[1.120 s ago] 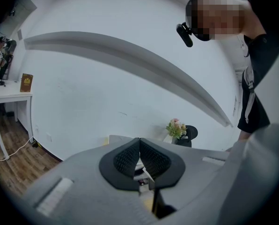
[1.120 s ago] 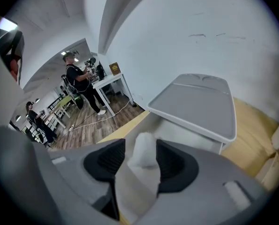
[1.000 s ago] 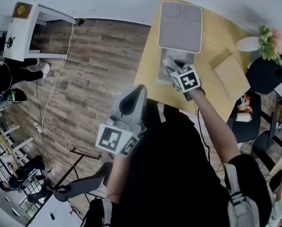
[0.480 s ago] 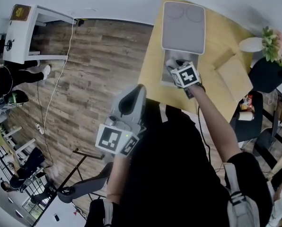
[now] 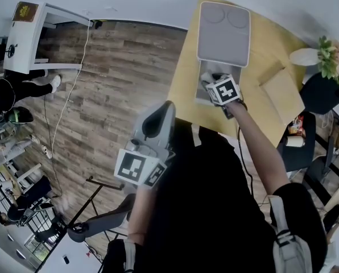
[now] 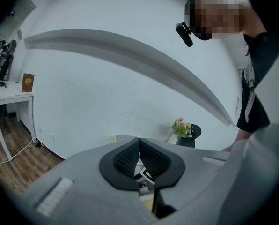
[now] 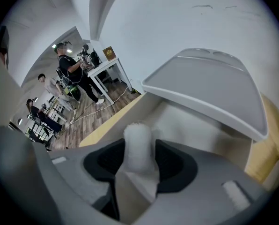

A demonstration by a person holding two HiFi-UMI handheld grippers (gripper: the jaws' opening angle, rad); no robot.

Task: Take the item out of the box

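Note:
A grey box (image 5: pixel 202 92) stands on the yellow table with its lid (image 5: pixel 223 33) swung up and back. My right gripper (image 5: pixel 210 79) reaches into the box's opening, its marker cube (image 5: pixel 223 91) just behind. In the right gripper view my right gripper (image 7: pixel 138 150) is shut on a white fluffy item (image 7: pixel 138 136), with the lid (image 7: pixel 205 88) and the pale box wall (image 7: pixel 195 125) beyond it. My left gripper (image 5: pixel 158 121) hangs over the wooden floor, left of the table. In the left gripper view my left gripper (image 6: pixel 139 154) is shut with nothing between its pads.
The yellow table (image 5: pixel 184 78) also bears a tan flat board (image 5: pixel 280 92), a white plate (image 5: pixel 301 53) and flowers in a black pot (image 5: pixel 329 58). A dark chair with snack packs (image 5: pixel 294 132) stands at the right. A white desk (image 5: pixel 27 36) and people are far left.
The right gripper has stayed at the box opening with the white item, shifting only slightly. The left gripper has not moved.

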